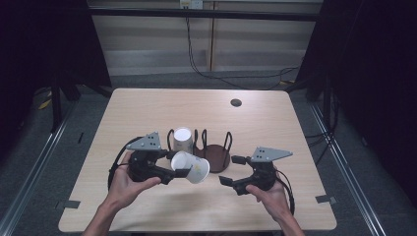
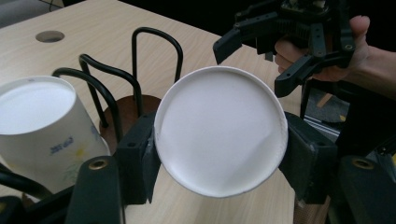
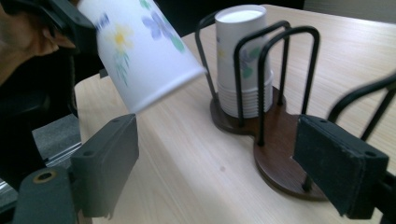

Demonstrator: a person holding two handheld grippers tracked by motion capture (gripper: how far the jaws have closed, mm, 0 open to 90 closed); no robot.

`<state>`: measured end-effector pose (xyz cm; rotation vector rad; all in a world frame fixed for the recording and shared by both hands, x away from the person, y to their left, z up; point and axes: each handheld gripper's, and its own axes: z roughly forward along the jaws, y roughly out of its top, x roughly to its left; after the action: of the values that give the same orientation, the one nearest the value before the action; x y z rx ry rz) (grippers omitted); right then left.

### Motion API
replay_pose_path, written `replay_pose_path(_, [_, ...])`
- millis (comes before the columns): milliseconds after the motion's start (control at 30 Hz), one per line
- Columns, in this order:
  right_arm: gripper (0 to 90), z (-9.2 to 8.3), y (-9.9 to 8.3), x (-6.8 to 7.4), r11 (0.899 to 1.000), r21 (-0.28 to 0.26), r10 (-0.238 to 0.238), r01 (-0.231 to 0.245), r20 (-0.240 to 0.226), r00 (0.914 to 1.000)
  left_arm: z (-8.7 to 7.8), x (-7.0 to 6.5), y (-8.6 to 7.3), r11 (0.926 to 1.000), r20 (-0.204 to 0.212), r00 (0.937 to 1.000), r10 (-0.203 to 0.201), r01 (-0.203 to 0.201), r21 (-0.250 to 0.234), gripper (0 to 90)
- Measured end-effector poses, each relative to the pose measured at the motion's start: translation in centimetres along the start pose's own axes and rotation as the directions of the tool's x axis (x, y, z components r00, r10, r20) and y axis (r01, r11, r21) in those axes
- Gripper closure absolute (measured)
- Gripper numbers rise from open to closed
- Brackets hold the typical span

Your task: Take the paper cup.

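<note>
Left hand-held gripper (image 1: 183,171) clamped on tilted cup (image 1: 191,167); right hand-held gripper (image 1: 233,170) wide open, empty, beside rack (image 1: 216,156) on bench (image 1: 147,105).

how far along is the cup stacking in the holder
Done: a stack of cups already stands upside down in one bay of the wire holder. In hand: the left gripper clamps one flowered paper cup, tilted above the table. Left: seating it in the holder, whose other bay looks vacant; the right gripper is open.
</note>
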<state>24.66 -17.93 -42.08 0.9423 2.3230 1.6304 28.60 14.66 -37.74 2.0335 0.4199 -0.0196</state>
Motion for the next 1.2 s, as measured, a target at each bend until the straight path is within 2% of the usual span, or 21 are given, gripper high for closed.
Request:
replay_pose_path(67, [13.9,0.6,0.5,0.4,1.000,0.019,-0.015,0.016,-0.034,0.9993,0.6,-0.1,-0.2,0.9997,0.010,0.9999,0.003,-0.004,0.025,36.6])
replay_pose_path(133, [13.9,0.7,0.6,0.5,0.999,0.023,-0.021,0.022,-0.045,0.9988,0.6,-0.1,-0.2,0.9998,0.020,0.9998,-0.005,0.004,0.020,36.6])
replay_pose_path(367, [13.9,1.7,0.8,1.1,0.999,0.019,-0.041,0.044,-0.129,0.9909,1.1,0.1,-0.6,0.9992,0.071,0.9972,-0.022,0.020,0.033,36.6])
replay_pose_path(467, [15.5,2.2,0.6,1.3,0.998,0.035,-0.048,0.053,-0.139,0.9891,1.2,0.0,-0.6,0.9992,0.077,0.9968,-0.023,0.021,0.036,36.6])
replay_pose_path(533, [17.5,2.3,0.5,1.3,0.998,0.026,-0.045,0.049,-0.140,0.9891,1.3,-0.1,-0.5,0.9988,0.084,0.9964,-0.017,0.013,0.047,36.6])
replay_pose_path(567, [18.0,2.4,0.4,1.4,0.999,0.019,-0.037,0.041,-0.157,0.9869,1.4,-0.3,-0.5,0.9986,0.086,0.9962,-0.015,0.010,0.052,36.6])
replay_pose_path(600, [17.7,2.6,0.4,1.6,0.998,0.026,-0.049,0.054,-0.160,0.9859,1.4,-0.4,-0.4,0.9985,0.087,0.9961,-0.012,0.007,0.054,36.6])
replay_pose_path(633, [17.8,2.9,0.3,1.8,0.995,0.046,-0.082,0.090,-0.141,0.9866,1.5,-0.5,-0.4,0.9985,0.089,0.9959,-0.011,0.006,0.055,36.6])
replay_pose_path(667, [17.8,2.9,0.3,1.8,0.995,0.046,-0.082,0.090,-0.141,0.9866,1.5,-0.5,-0.4,0.9983,0.089,0.9960,-0.010,0.005,0.058,36.6])
replay_pose_path(700, [17.7,3.2,0.2,1.8,0.995,0.052,-0.076,0.086,-0.164,0.9835,1.5,-0.5,-0.5,0.9978,0.096,0.9953,-0.013,0.006,0.066,36.6])
replay_pose_path(767, [17.9,3.3,0.1,1.9,0.995,0.048,-0.082,0.091,-0.166,0.9827,1.6,-0.5,-0.5,0.9978,0.099,0.9950,-0.013,0.007,0.067,36.6])
replay_pose_path(900, [21.8,3.8,0.0,1.9,0.995,0.041,-0.080,0.091,-0.219,0.9725,1.6,-0.6,-0.5,0.9982,0.116,0.9930,-0.018,0.012,0.058,36.6])
replay_pose_path(1200, [21.5,4.5,-0.4,1.9,0.992,0.051,-0.097,0.114,-0.250,0.9634,2.1,-0.7,-0.6,0.9972,0.148,0.9884,-0.035,0.025,0.070,36.7])
